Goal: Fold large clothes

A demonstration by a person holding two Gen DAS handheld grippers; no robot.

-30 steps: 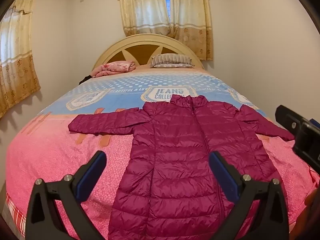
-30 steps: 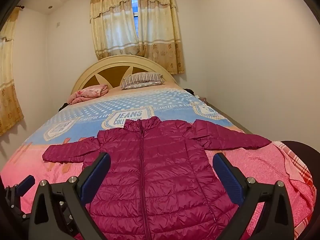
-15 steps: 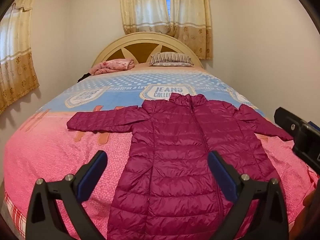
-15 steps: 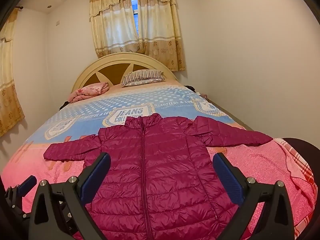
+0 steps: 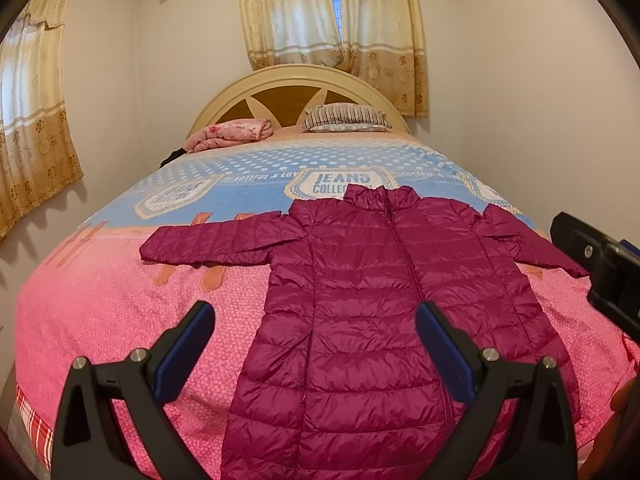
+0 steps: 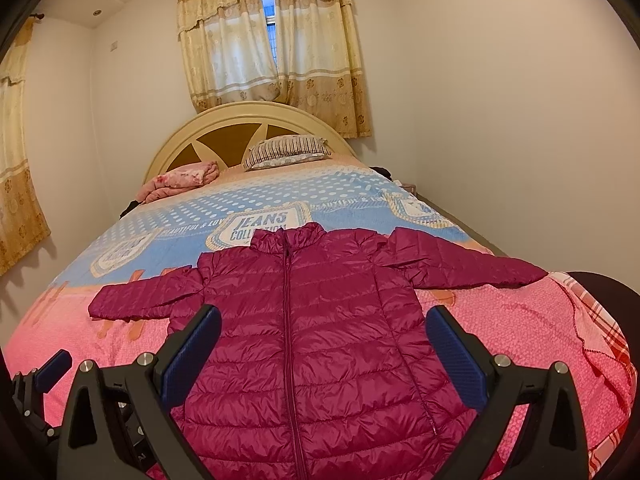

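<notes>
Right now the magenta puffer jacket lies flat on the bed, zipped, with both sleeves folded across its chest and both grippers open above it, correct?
Not quite: the jacket has both sleeves spread outward, as the right wrist view shows.

Left gripper (image 5: 314, 344) jaws wide, nothing between the pads, just air above the jacket (image 5: 360, 300) hem. Left of its left finger (image 5: 188, 344): bare bedspread (image 5: 100, 300), open run. Past the fingertips, jacket sleeve (image 5: 212, 244) lies flat across the path. Off its right finger the right gripper (image 6: 322, 348) crowds in close. Right gripper's also spread, gap clear; beyond its right finger (image 6: 456, 344) the bedspread edge is near, wall (image 6: 520, 120) close behind. Pillow (image 6: 286, 152) & folded blanket (image 6: 184, 178) sit far ahead by the headboard (image 6: 256, 118).
</notes>
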